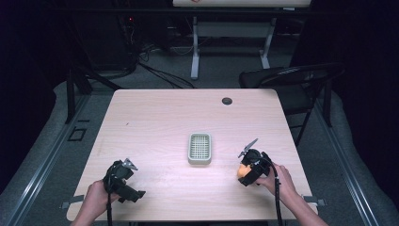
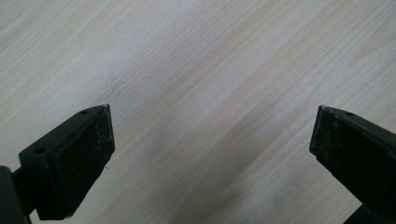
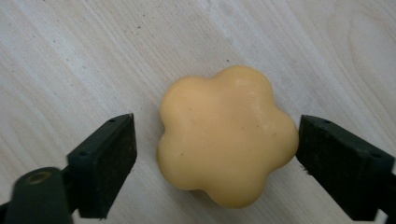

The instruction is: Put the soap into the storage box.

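Note:
A yellow-orange flower-shaped soap (image 3: 226,140) lies on the light wooden table (image 1: 155,117), between the jaws of my right gripper (image 3: 215,149). The jaws stand open; the right one is at the soap's edge and the left one is a little apart from it. From above, the right gripper (image 1: 248,165) sits near the table's front right, with the soap (image 1: 243,171) showing orange under it. A pale green soap dish (image 1: 199,148) with a grid top rests at the table's middle. My left gripper (image 2: 210,140) is open over bare wood; it is at the front left (image 1: 123,174).
A round dark grommet (image 1: 227,100) sits near the table's far edge. A black folding chair (image 1: 291,80) stands beyond the far right corner. Another table's white legs (image 1: 195,47) and cables lie on the floor behind.

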